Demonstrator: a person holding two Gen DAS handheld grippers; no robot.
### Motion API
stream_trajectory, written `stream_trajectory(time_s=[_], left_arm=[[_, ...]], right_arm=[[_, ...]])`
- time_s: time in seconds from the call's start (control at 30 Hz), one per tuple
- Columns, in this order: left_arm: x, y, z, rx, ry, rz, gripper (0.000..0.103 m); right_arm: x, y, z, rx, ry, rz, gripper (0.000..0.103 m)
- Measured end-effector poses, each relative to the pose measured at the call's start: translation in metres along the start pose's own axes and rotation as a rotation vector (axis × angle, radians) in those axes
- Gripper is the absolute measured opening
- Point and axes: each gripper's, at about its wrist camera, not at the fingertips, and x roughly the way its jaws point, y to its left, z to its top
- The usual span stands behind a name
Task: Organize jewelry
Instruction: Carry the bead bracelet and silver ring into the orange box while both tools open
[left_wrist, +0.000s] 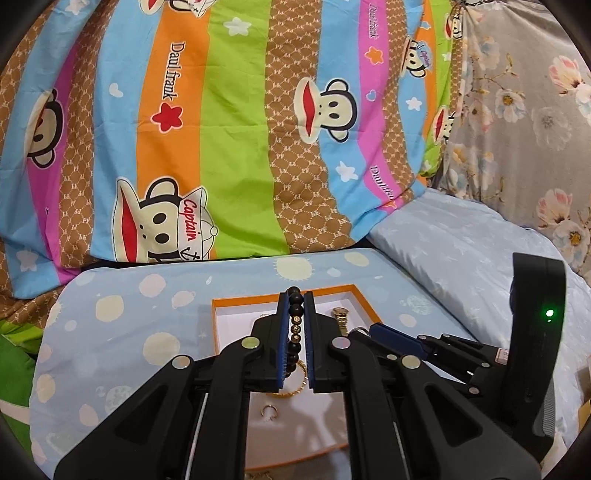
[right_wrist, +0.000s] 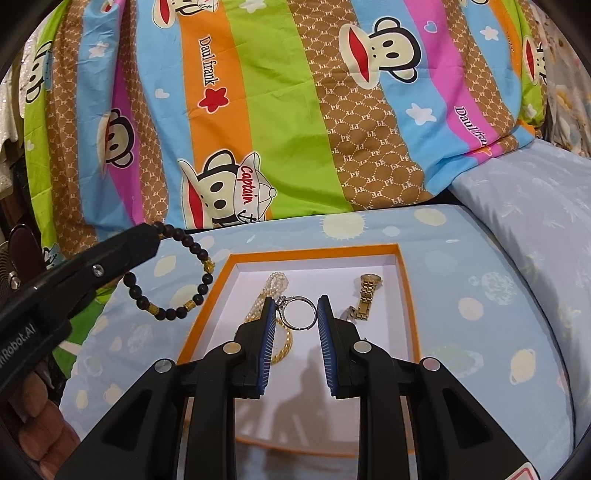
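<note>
Beads first: the bracelet (right_wrist: 173, 275) is a loop of dark round beads with a few gold spacers, probably strung on elastic — light, limp, and apt to roll between flat pads. It is best taken across the bead line, as it is here, so the rest of the loop hangs free. The left gripper (left_wrist: 296, 332) has its jaws drawn nearly together on one stretch of beads; in the right wrist view the loop dangles from its tip over the cloth just left of the box (right_wrist: 225, 266), not yet inside.

The ring (right_wrist: 300, 312) is the opposite sort of thing: stiff, tiny, smooth, with a small setting at its upper left. It could easily slip or flip out of a pinch. The right gripper (right_wrist: 297, 314) holds it by its outer edge, jaws about a ring's width apart, each pad touching the band. It seems to be held above the white floor of the box, though how high I cannot tell.

Farther in, a pearl strand (right_wrist: 275, 286) and a gold chain (right_wrist: 284, 345) lie left of the ring, and a gold watch (right_wrist: 365, 295) lies to the right. The left wrist view also shows a small hoop (left_wrist: 266, 410) near the front of the box.
</note>
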Motion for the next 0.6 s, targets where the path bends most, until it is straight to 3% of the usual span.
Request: stream_trajectory(time_s=[0.6], left_arm=[[0.077, 0.024, -0.004, -0.027, 0.083, 0.059, 0.007]], right_arm=[[0.058, -0.007, 0.017, 0.014, 0.059, -0.011, 0.022]])
